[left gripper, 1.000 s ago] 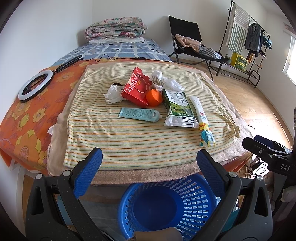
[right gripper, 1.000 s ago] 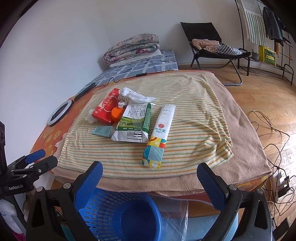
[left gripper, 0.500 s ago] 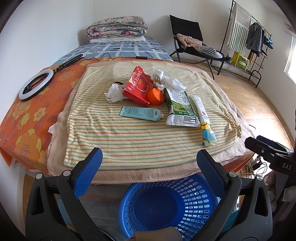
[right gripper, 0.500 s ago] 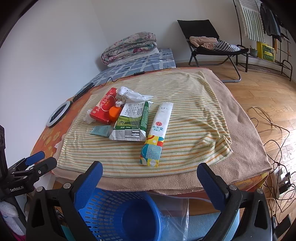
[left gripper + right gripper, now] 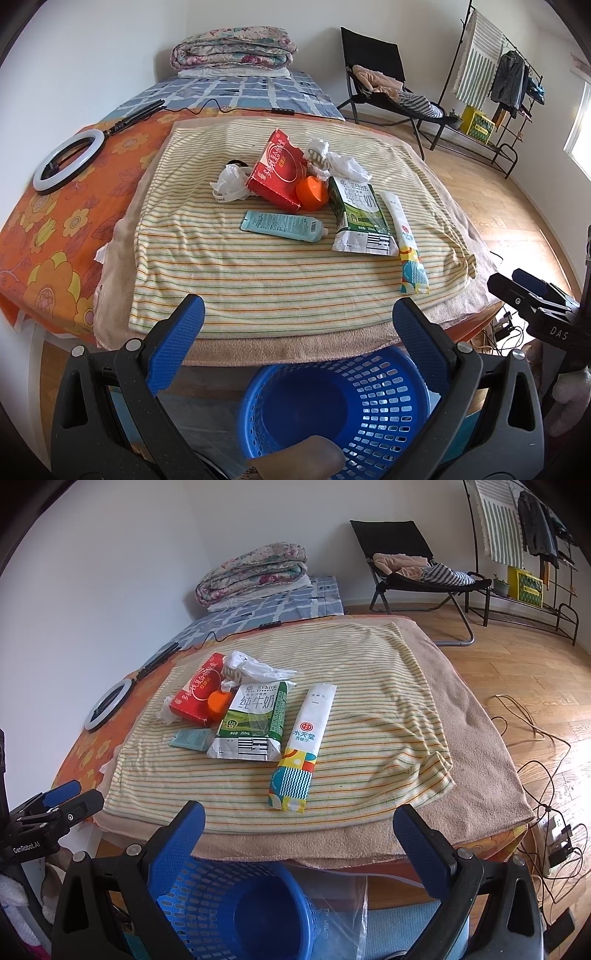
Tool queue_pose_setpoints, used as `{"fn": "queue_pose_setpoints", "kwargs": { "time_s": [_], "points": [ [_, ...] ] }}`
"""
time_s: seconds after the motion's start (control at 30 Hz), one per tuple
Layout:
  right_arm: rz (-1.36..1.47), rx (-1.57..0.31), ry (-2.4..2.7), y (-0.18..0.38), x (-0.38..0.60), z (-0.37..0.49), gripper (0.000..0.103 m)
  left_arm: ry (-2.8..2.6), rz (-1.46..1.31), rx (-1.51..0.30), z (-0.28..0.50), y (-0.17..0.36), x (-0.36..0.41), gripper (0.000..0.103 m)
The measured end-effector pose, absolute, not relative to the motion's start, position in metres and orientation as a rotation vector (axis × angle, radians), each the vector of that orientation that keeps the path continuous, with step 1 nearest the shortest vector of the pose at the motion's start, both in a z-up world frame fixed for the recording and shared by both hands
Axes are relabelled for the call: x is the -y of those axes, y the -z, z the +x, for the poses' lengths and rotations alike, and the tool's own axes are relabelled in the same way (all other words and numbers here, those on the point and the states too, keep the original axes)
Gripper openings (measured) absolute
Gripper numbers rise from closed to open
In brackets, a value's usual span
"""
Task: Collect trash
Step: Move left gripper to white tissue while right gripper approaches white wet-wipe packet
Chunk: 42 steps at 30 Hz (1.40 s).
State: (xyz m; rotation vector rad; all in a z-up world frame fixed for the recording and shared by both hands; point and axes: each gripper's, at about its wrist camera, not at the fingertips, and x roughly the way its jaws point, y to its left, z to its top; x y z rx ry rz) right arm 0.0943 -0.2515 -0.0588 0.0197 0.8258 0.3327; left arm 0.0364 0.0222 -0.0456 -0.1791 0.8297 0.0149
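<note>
Trash all uncollected, bunched mid-way across the striped towel [image 5: 258,273] that covers the worktop. Items, near side first: long narrow white sachet with patterned end [image 5: 303,746]; flattened green-and-white milk carton [image 5: 255,720] just beside it, its edges touching or nearly so; teal squeeze tube [image 5: 282,226] lying flat; orange cap [image 5: 312,187] touching the torn red carton [image 5: 279,170]; crumpled white plastic bag [image 5: 229,182] on the red carton's far-left side; another crumpled white wrapper [image 5: 338,162] behind the milk carton.

Progress, as judged: nothing done yet. Every piece left to move.

Container: blue perforated basket [image 5: 373,387] stands on the floor below the near edge of the worktop. Its visible inside holds no trash; something brownish sits at its near rim in the left view, cannot identify. Clear plastic sheet [image 5: 332,904] lies beside the basket on the floor.

Left gripper [image 5: 295,321]: jaws spread wide, holding nothing, hovering above the basket and short of the towel edge. Right gripper [image 5: 299,827]: jaws likewise wide apart and empty, nearest the sachet.

Outward: ring light [image 5: 68,162] on the orange floral cloth [image 5: 55,229], well apart from the trash. Folded quilts [image 5: 234,48] on the bed behind; folding chair [image 5: 402,565] with clothes beyond.
</note>
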Motion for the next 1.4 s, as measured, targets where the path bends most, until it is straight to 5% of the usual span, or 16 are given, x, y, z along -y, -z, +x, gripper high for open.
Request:
{"fn": "queue_pose_setpoints", "kwargs": {
  "time_s": [0.33, 0.6, 0.93, 1.07, 1.4],
  "points": [
    [-0.061, -0.745, -0.339, 0.024, 0.248, 0.117, 0.103, -0.085, -0.165, -0.831, 0.073, 0.021, -0.069, 0.103],
    [-0.037, -0.892, -0.386, 0.038, 0.237, 0.176, 0.103, -0.125, -0.189, -0.838, 0.123, 0.019, -0.101, 0.102],
    [-0.048, -1.040, -0.374, 0.092, 0.222, 0.216, 0.096, -0.093, -0.283, -0.948, 0.197, 0.048, -0.123, 0.076],
    [0.001, -1.063, -0.365, 0.098, 0.223, 0.232, 0.086, -0.073, -0.386, -0.998, 0.221, 0.064, -0.136, 0.064],
    [0.051, -1.137, -0.386, 0.117, 0.208, 0.252, 0.078, -0.089, -0.472, -1.044, 0.250, 0.089, -0.150, 0.051]
  ]
}}
